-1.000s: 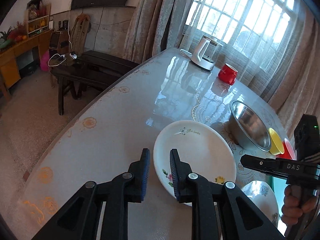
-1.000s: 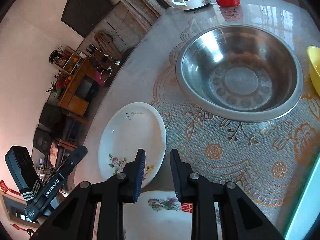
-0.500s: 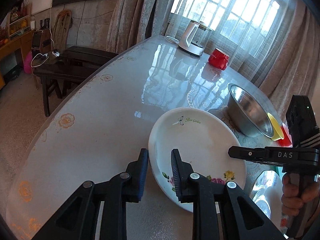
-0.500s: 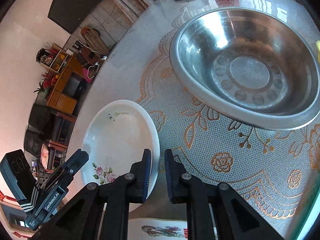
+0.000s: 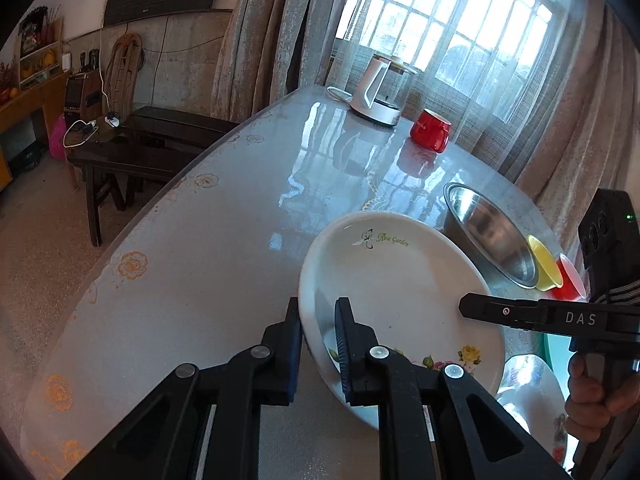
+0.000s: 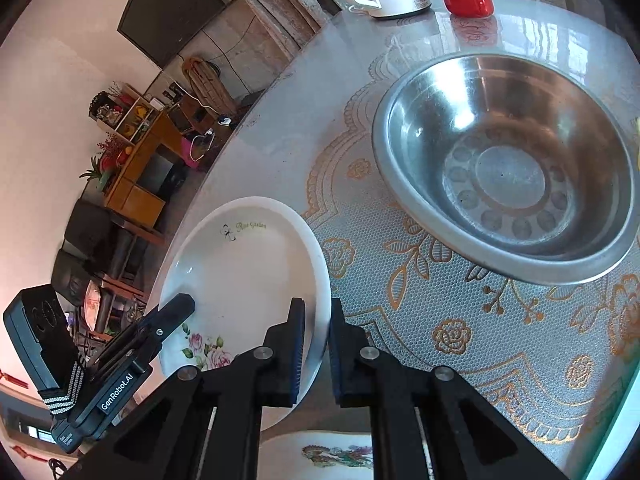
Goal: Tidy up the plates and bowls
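A white plate [image 5: 400, 280] with a flower print and green lettering sits tilted over the glass-topped table [image 5: 208, 240]. My left gripper [image 5: 318, 312] is closing its jaws on the plate's near left rim, and the pads press on it. In the right wrist view the same plate [image 6: 248, 264] has its right rim between the pads of my right gripper [image 6: 317, 312], whose jaws are also closing on it. The left gripper [image 6: 182, 304] reaches over the plate's lower left edge. A steel bowl [image 6: 508, 168] stands just beyond the plate to the right.
A yellow bowl [image 5: 544, 264] and a red bowl [image 5: 570, 284] sit behind the steel bowl [image 5: 488, 232]. Another patterned plate [image 5: 532, 396] lies near the front edge. A white kettle [image 5: 380, 92] and a red mug [image 5: 430, 130] stand at the far end. The table's rim curves along the left.
Both grippers have closed from a narrow gap onto the plate's rim, left and right. The left gripper moved in over the rim, and the plate now looks tilted.
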Demonstrator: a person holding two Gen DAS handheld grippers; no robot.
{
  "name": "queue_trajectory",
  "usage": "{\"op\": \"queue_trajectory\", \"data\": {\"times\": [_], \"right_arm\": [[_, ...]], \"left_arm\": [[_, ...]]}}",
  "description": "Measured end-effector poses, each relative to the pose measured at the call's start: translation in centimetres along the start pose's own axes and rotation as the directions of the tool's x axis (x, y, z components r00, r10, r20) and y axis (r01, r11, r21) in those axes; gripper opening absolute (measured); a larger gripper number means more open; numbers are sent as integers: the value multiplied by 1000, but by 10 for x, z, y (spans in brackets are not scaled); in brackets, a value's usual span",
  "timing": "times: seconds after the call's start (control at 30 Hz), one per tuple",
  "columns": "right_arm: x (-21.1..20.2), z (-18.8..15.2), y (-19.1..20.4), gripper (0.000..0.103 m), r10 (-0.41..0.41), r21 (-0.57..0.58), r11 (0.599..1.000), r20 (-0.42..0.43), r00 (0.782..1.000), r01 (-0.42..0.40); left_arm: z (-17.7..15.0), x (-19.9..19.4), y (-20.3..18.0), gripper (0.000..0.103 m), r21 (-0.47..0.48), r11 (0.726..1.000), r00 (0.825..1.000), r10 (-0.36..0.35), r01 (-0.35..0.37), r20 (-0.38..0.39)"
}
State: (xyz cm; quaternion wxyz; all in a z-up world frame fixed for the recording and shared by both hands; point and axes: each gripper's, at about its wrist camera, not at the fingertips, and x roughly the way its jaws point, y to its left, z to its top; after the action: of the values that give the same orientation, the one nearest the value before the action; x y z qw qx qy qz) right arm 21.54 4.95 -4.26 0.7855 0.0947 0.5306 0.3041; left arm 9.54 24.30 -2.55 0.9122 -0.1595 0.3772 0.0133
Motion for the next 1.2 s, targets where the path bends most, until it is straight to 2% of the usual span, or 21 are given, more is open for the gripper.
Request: {"op": "queue_trajectory", "data": {"times": [0.17, 0.27, 0.4, 0.63, 0.77, 0.87, 1.03, 1.2], "right_arm": [[-42, -9, -12, 11, 36, 6, 999, 66, 997, -37], [-71, -21, -29, 11, 39, 21, 999, 111, 993, -42], [-112, -43, -62, 11, 18, 77, 997, 170, 985, -32], [-169, -89, -129, 11, -82, 220, 975, 238, 968, 28], [-193, -115, -171, 11, -145, 307, 949, 244, 959, 65], [-204, -128, -196, 11, -186, 361, 928, 238, 953, 91], [-214, -142, -229, 11, -241, 415, 899, 204, 949, 139], [-212, -148, -253, 11, -256, 437, 885, 169, 952, 161]], "left_arm": [[11, -23, -34, 15, 53, 997, 997, -57, 54, 45], [12, -28, -64, 15, 107, 990, 994, -96, 91, 42], [7, -26, -115, 15, 202, 969, 989, -147, 142, 11], [-17, -4, -213, 15, 335, 916, 975, -203, 220, -86], [-35, 14, -262, 15, 394, 885, 968, -208, 249, -144], [-47, 32, -288, 15, 400, 874, 957, -207, 275, -205], [-65, 58, -321, 15, 431, 865, 953, -153, 258, -263], [-76, 73, -328, 17, 433, 868, 946, -114, 243, -302]]}}
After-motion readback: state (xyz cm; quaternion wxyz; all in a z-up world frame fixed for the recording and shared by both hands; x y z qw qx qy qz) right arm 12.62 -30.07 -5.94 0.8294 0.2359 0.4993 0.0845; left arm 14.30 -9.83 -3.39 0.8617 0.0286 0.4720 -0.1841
